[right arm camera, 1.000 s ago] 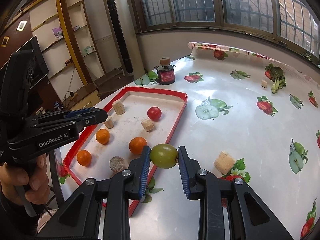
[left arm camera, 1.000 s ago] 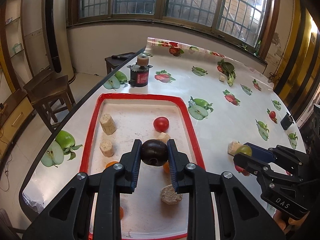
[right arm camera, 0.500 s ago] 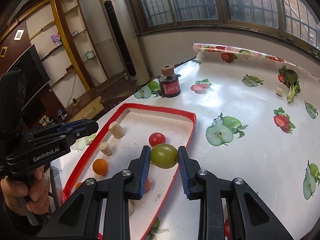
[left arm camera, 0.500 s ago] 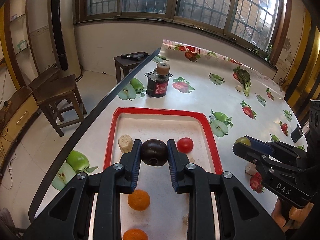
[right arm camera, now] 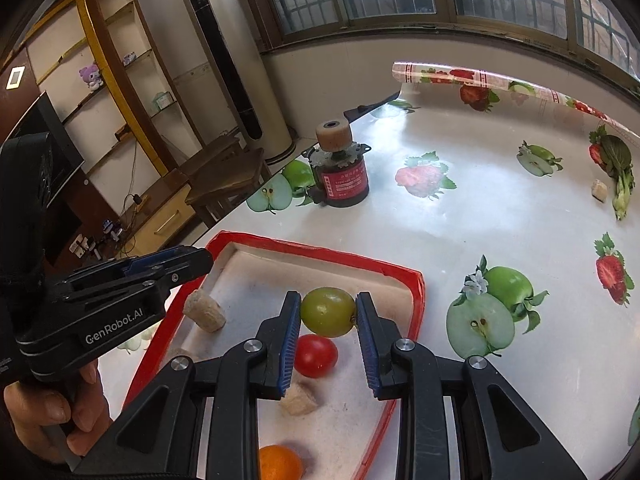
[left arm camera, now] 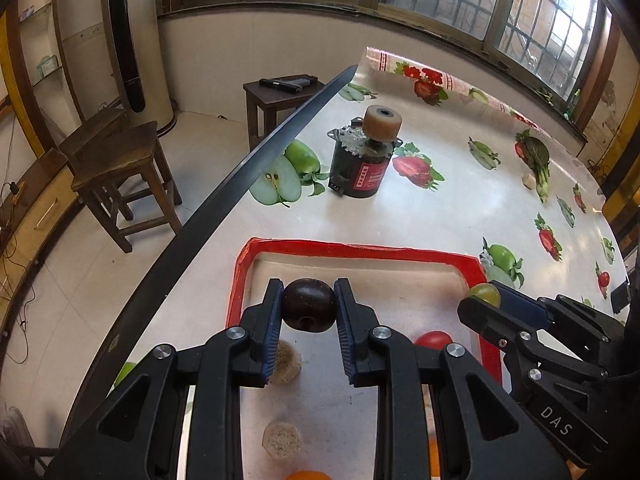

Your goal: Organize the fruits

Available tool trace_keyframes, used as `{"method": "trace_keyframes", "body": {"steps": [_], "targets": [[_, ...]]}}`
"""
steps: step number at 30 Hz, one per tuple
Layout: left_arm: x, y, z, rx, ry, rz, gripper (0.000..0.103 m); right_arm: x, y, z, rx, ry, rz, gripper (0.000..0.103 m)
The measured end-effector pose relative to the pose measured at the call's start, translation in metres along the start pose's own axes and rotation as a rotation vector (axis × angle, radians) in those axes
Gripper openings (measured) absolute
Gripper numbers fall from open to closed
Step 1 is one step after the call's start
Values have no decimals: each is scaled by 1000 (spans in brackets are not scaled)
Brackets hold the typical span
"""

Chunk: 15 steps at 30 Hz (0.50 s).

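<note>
My left gripper [left arm camera: 308, 312] is shut on a dark purple round fruit [left arm camera: 309, 310] and holds it above the far left part of the red-rimmed tray [left arm camera: 360, 249]. My right gripper [right arm camera: 328, 314] is shut on a green round fruit [right arm camera: 328, 312] above the tray's far right part [right arm camera: 416, 280]; the green fruit also shows in the left wrist view [left arm camera: 485, 294]. In the tray lie a red tomato [right arm camera: 315, 355], an orange [right arm camera: 279, 462] and pale cork-like chunks [right arm camera: 205, 311].
A black and red motor with a tan wheel [left arm camera: 366, 160] stands beyond the tray. The table edge [left arm camera: 224, 208] runs along the left, with wooden stools [left arm camera: 120, 168] on the floor beside it. A small pale chunk [right arm camera: 599, 190] lies far right on the fruit-print cloth.
Both grippers have moved forward over the tray toward its far end, each still holding its fruit. The right one moved from beside the tray to over its far right part.
</note>
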<state>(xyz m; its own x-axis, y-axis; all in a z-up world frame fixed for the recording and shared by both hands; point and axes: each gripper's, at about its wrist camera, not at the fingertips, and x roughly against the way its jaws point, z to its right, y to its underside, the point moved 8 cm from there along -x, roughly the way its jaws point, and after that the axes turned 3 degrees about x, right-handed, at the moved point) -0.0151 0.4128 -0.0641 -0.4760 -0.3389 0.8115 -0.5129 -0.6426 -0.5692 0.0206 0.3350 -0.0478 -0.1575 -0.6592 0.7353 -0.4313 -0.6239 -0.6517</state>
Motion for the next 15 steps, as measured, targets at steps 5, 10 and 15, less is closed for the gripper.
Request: {"method": "trace_keyframes", "body": {"steps": [5, 10, 15], "targets": [[-21, 2, -3, 11, -11, -35, 23, -21, 6, 1, 14, 12, -36, 28], [-39, 3, -7, 16, -19, -70, 23, -34, 7, -1, 30, 10, -55, 28], [-48, 7, -9, 12, -25, -87, 24, -44, 9, 1, 30, 8, -69, 29]]}}
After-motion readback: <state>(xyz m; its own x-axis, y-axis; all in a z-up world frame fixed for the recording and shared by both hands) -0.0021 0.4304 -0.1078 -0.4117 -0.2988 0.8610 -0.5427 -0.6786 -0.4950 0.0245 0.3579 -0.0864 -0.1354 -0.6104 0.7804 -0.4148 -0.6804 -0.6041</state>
